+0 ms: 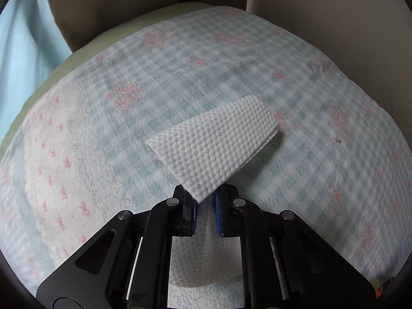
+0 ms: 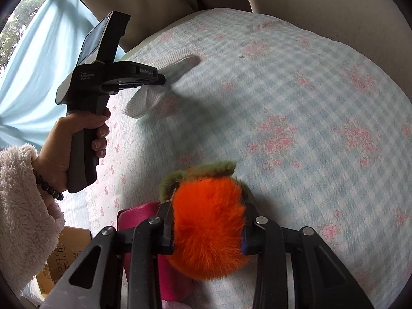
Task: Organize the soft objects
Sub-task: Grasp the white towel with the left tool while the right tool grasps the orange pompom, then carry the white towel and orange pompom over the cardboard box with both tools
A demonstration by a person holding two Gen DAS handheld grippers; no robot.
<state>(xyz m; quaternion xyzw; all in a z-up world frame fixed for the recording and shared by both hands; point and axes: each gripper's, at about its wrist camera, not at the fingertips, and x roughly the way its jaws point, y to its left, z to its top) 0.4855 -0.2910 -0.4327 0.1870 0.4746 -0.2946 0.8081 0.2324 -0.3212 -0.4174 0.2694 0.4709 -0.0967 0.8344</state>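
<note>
My left gripper is shut on a folded white textured cloth and holds it just above the checked blue-and-pink blanket. The same gripper and cloth show at the upper left of the right wrist view. My right gripper is shut on an orange fluffy plush with green leaves, held over the blanket. A pink soft item lies under the right gripper's left finger, mostly hidden.
Beige cushions back the blanket. A light blue curtain hangs at the left. A cardboard box sits at the lower left. A green sheet edge borders the blanket.
</note>
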